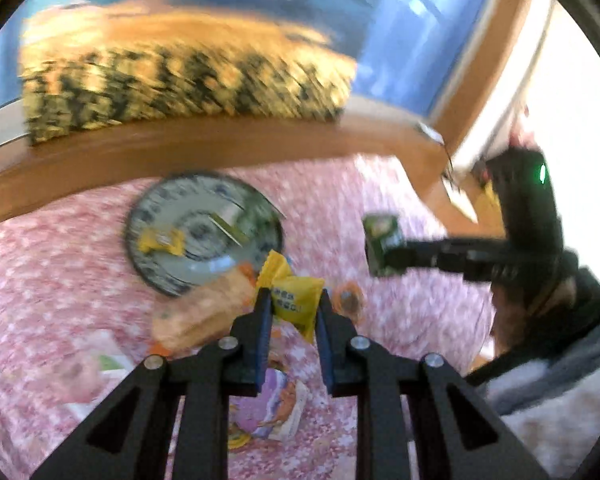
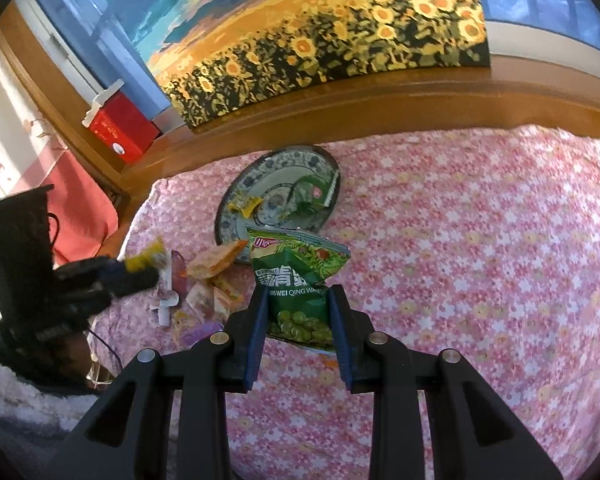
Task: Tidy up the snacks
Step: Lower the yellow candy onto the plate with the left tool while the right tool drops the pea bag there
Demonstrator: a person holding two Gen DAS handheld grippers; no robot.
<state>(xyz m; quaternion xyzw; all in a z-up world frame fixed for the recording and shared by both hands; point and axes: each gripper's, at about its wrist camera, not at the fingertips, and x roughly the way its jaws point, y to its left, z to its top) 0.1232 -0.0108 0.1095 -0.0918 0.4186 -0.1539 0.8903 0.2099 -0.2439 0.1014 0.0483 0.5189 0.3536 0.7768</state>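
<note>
My left gripper (image 1: 294,295) is shut on a small yellow snack packet (image 1: 293,305), held above the pink floral cloth (image 1: 40,272). The right wrist view shows the same gripper (image 2: 140,270) at the left with the yellow packet (image 2: 146,258) at its tips. My right gripper (image 2: 299,292) is shut on a green bag of peas (image 2: 296,268) and holds it upright just in front of the blue-and-white plate (image 2: 334,172). The plate (image 1: 134,236) holds a yellow packet (image 1: 160,240) and a green packet (image 2: 316,190). The left wrist view is blurred.
Several loose snacks lie on the cloth near the plate, among them an orange packet (image 1: 204,312) and a purple one (image 1: 276,404). A sunflower painting (image 2: 340,40) leans on the wooden ledge (image 2: 380,104) behind. A red box (image 2: 120,132) stands at the back left.
</note>
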